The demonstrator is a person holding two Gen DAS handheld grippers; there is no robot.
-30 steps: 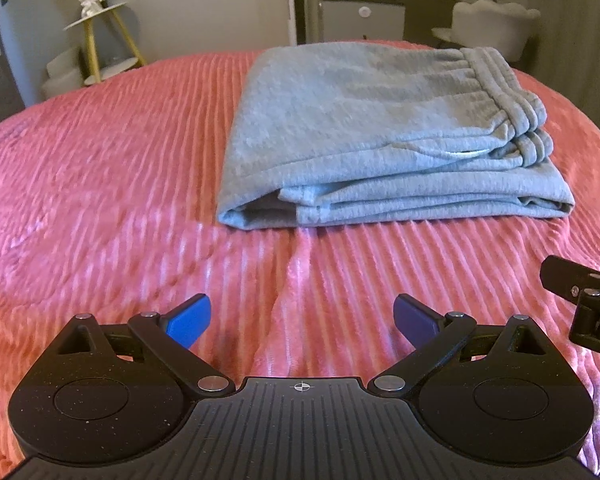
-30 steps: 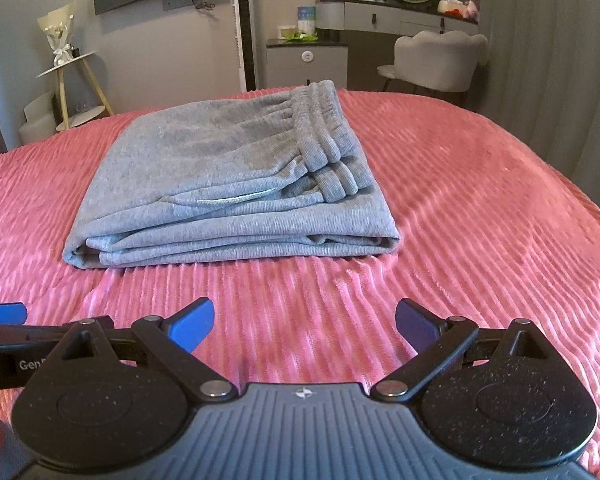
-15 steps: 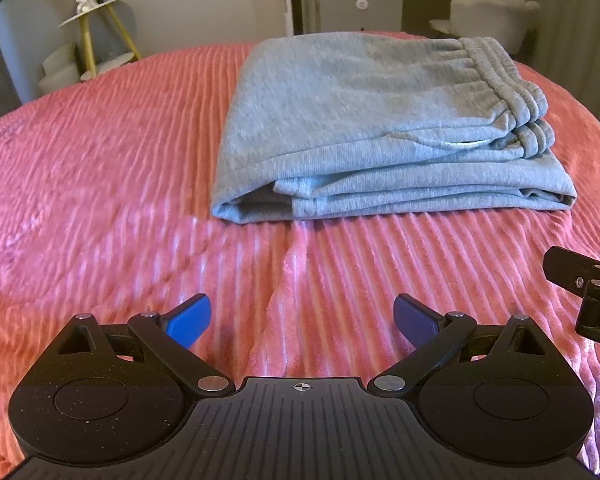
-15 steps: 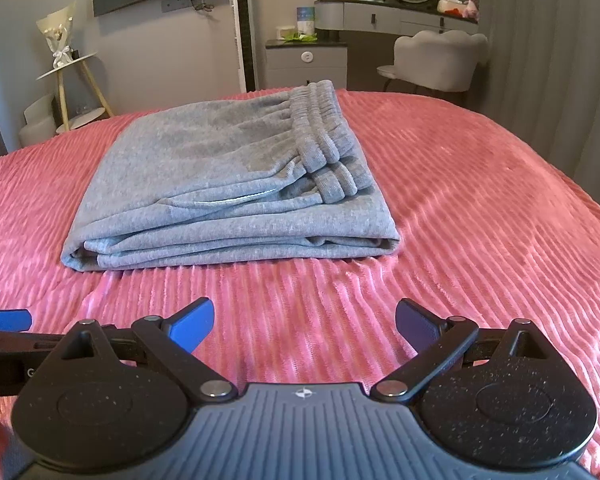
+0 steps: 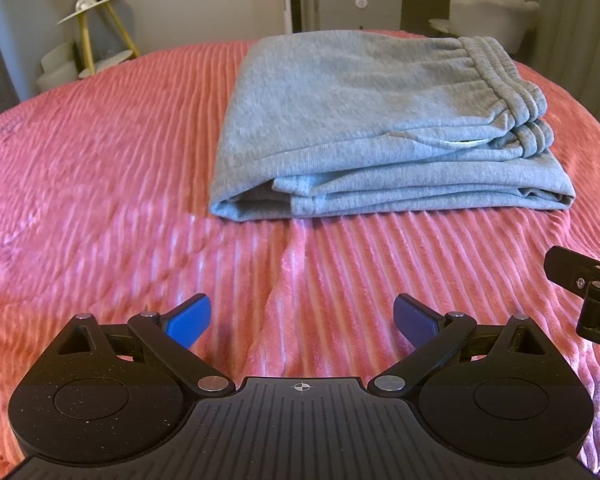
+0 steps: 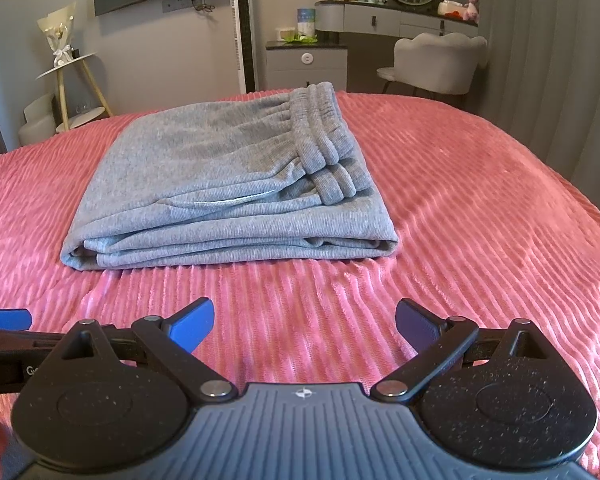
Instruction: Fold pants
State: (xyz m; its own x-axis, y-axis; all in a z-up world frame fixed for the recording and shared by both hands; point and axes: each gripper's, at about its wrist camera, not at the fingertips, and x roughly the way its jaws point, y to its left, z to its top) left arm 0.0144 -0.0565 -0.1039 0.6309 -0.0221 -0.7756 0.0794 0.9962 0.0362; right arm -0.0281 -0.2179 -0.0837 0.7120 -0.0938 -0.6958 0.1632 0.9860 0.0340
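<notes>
Both tools have drawn back a little from the pants over the last second, and the left view has tipped so the folded stack now sits lower in it. Largest in view, the bed [image 6: 480, 208] wears a pink ribbed cover, creased in a long ridge just ahead of the left tool. On it, towards the far side, lie the grey pants [image 6: 228, 184], folded into a flat rectangular stack with the elastic waistband [image 6: 320, 128] on top at its right end and the layered fold edges facing the cameras. The pants lie well apart from both tools. Beyond the bed stand a pale chair [image 6: 436, 60] and a small round side table [image 6: 66, 68]. The left tool [image 5: 302, 320] has its blue fingers spread wide with nothing between them, over bare cover. The right tool [image 6: 304, 322] is likewise spread wide and empty. Whether either tool touches the cover is hard to say from these low views.
</notes>
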